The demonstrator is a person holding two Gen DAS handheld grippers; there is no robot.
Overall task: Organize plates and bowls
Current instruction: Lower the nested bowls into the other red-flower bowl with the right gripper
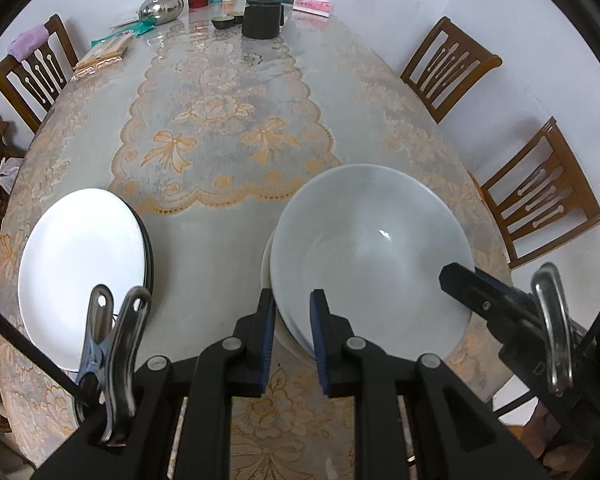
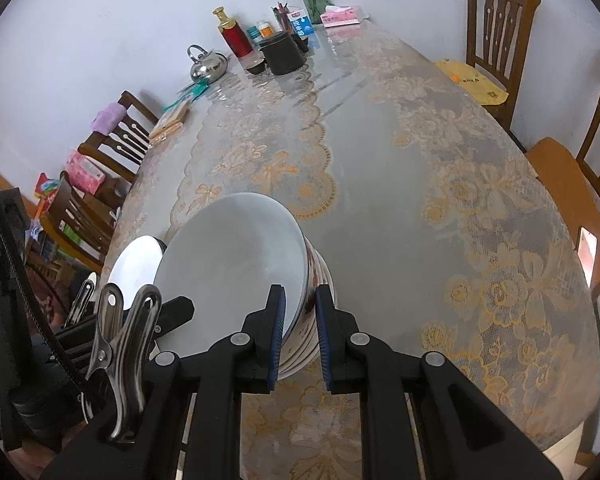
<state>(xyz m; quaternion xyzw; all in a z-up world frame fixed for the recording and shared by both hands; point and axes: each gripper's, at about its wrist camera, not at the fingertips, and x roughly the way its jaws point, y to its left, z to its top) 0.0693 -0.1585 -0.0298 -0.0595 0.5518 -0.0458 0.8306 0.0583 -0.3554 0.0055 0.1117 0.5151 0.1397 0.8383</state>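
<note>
- The near-left rim of the top bowl (image 1: 370,240) is straddled by the left gripper (image 1: 293,336), one blue pad inside and one outside; whether the pads press the rim cannot be told.
- The opposite rim of the same bowl is straddled likewise by the right gripper (image 2: 301,334), grip equally unclear.
- The bowl is nested atop a stack of bowls (image 2: 320,304) on the lace-covered table (image 1: 228,120).
- A stack of plates (image 1: 84,272) is seen to the left, apart from the bowls.

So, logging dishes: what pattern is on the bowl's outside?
Orange-brown floral print on white, on the bowl; clearest in the right wrist view.
</note>
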